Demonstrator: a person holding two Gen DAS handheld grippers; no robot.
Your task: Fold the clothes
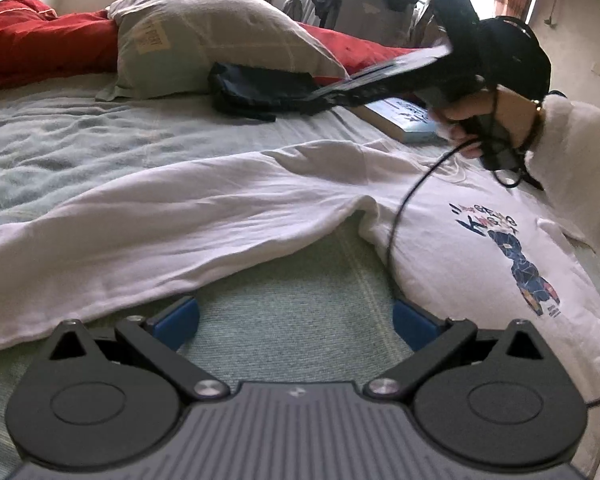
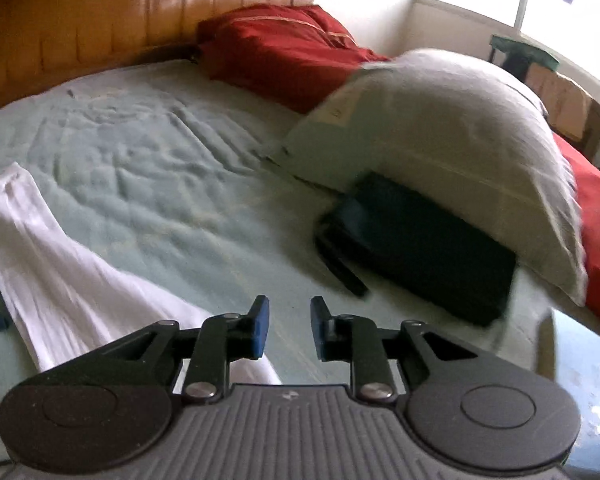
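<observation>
A white long-sleeved shirt (image 1: 236, 200) with a blue printed figure (image 1: 516, 256) lies spread on the pale green bed sheet (image 1: 296, 288). One sleeve stretches out to the left. My left gripper (image 1: 296, 322) stands wide open low over the sheet in the notch between sleeve and body, with its blue pads (image 1: 178, 318) just clear of the cloth. A hand (image 1: 476, 116) holds my right gripper (image 1: 324, 98) in the air beyond the shirt. In the right wrist view my right gripper (image 2: 289, 328) has a narrow gap between its pads and nothing in it. The sleeve (image 2: 56, 264) lies to its lower left.
A grey-white pillow (image 1: 204, 36) and a dark folded item (image 1: 260, 90) lie behind the shirt. A blue book (image 1: 408, 118) is beside them and a red blanket (image 1: 32, 44) at the head. A black cable (image 1: 400, 216) hangs across the shirt. A brown headboard (image 2: 100, 20) backs the bed.
</observation>
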